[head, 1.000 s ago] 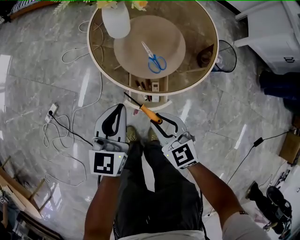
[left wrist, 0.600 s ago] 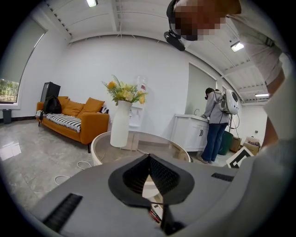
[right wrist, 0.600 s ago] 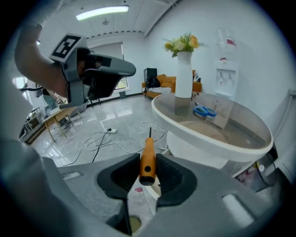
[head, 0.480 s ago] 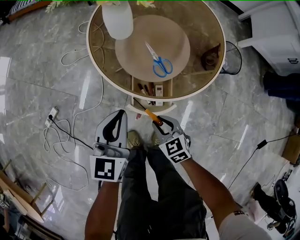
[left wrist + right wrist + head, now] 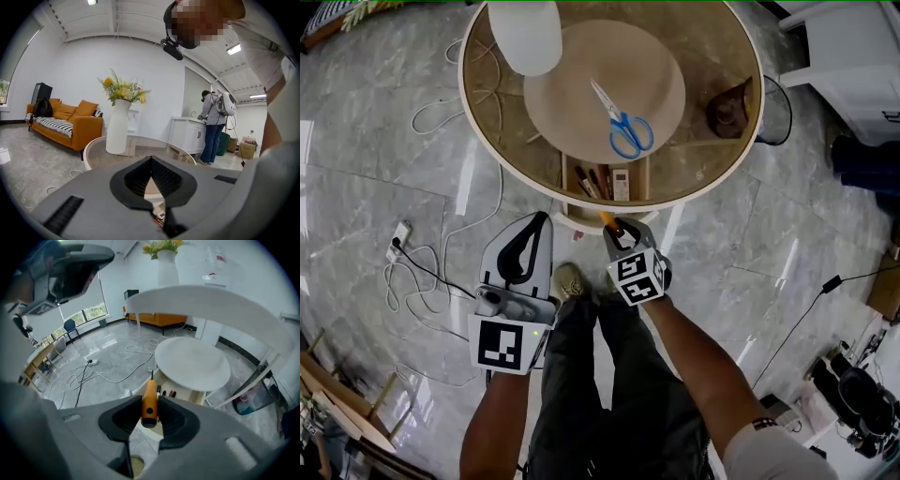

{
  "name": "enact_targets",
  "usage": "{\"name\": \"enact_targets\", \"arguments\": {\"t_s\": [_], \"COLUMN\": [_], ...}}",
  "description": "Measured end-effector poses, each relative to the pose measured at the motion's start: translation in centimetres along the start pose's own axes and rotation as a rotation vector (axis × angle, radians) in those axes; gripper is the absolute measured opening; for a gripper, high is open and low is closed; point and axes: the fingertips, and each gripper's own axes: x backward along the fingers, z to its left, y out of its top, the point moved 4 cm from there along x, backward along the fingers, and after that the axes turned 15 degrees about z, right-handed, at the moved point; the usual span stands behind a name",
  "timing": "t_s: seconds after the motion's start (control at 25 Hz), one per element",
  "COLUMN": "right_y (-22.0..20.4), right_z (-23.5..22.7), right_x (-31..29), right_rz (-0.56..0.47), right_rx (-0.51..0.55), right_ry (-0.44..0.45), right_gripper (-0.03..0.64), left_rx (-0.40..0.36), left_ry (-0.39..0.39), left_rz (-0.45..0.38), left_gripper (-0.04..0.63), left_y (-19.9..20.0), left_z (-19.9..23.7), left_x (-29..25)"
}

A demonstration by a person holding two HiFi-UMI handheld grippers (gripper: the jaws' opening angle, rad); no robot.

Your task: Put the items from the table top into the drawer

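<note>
Orange-handled screwdriver (image 5: 150, 401) is clamped by its handle between the right gripper's (image 5: 150, 414) jaws. Its thin dark shaft points down towards the open wooden drawer (image 5: 648, 178) under the round glass-topped bench (image 5: 698, 155), just short of the drawer's front. Beside it, the left gripper's (image 5: 540, 221) jaws meet at the tips and hold nothing. Several pens (image 5: 598, 181) lie inside the drawer. Farther back, blue-handled scissors (image 5: 623, 127) lie on the bench, with a white vase (image 5: 525, 33) beyond.

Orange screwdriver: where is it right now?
The screwdriver sits clamped in the right gripper, centre of the head view, tip toward the open drawer under the near edge of the round table.
</note>
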Motion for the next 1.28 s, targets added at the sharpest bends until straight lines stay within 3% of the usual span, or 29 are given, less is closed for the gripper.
{"name": "enact_targets", "arguments": {"t_s": [0.6,1.0,1.28], "right_y": [1.6,2.6,2.2], "right_z": [-0.5,0.1,1.6], "right_x": [-9.5,-8.9,-2.7], "right_rz": [0.110,0.045,-0.089], "right_rx": [0.004,0.028,0.083], "right_ry": [-0.036,0.004,0.024], "right_gripper": [0.107,0.146,0.026], "left_rx": [-0.052,-0.035,-0.014], "left_ry": [0.007,0.020,0.015], "left_rz": [-0.026,-0.022,0.005], "left_gripper": [0.000,0.000,0.000], "left_y": [-1.2,-1.4,-0.9], "left_z": [4.4,3.9,1.5], "left_x": [-2.2,-2.4,-1.5]}}
